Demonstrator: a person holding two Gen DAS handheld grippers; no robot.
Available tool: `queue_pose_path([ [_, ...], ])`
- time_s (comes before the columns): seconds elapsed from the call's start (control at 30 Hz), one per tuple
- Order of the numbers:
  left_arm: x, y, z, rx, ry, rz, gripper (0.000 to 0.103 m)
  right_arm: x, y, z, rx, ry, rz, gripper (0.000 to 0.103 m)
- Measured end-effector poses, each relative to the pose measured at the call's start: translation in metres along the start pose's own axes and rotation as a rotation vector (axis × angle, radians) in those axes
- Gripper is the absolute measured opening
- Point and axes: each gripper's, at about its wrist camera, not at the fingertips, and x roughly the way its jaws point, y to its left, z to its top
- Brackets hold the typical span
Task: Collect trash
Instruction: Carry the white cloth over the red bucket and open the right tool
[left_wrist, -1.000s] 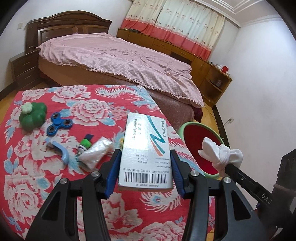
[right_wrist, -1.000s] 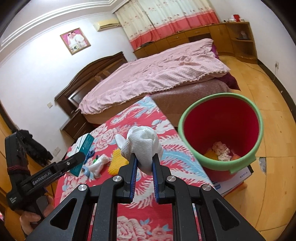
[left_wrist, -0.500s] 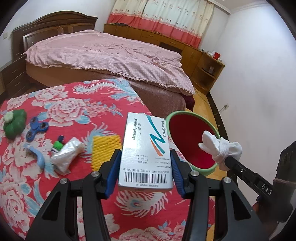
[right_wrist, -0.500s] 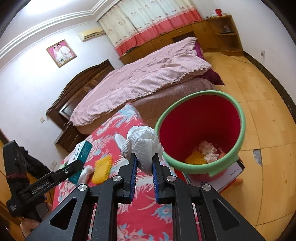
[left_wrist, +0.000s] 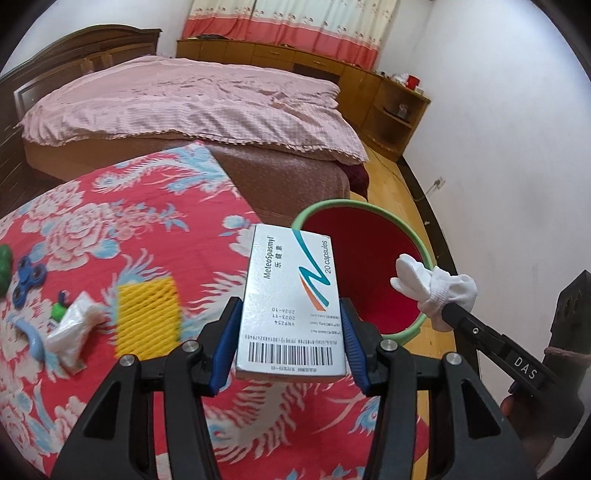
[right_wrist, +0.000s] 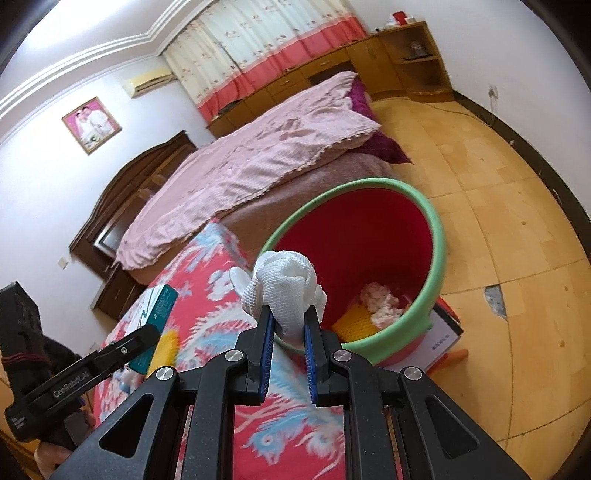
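Trash sits in both my grips: my left gripper clamps a flat cardboard capsule box by its long edges, jaws about half spread to its width, while my right gripper pinches a bunched white knit glove, jaws narrow because the soft cloth squashes between the ribbed blue pads. I hold both out over the right edge of the table toward the bin, a round red bucket with a smooth green rim, standing on the wooden floor just beside the table; by my reckoning that places each piece for a drop. Crumpled tissue and a yellow mesh piece already lie at the bottom of it. The box is stiff and glossy, printed side up with its barcode end near me, so an edge grip keeps it from slipping; the glove is limp, its fingers flopping free above my jaws. On the flowered cloth at left, more remains: a yellow foam net, a crinkled clear wrapper, a blue spinner
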Motion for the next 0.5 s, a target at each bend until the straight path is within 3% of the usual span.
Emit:
queue_pose_path([
  [0.5,0.053,-0.029,0.011,0.053,0.076,-0.03,0.052,0.02,-0.035,0.012,0.046,0.019,-0.082,0.018],
])
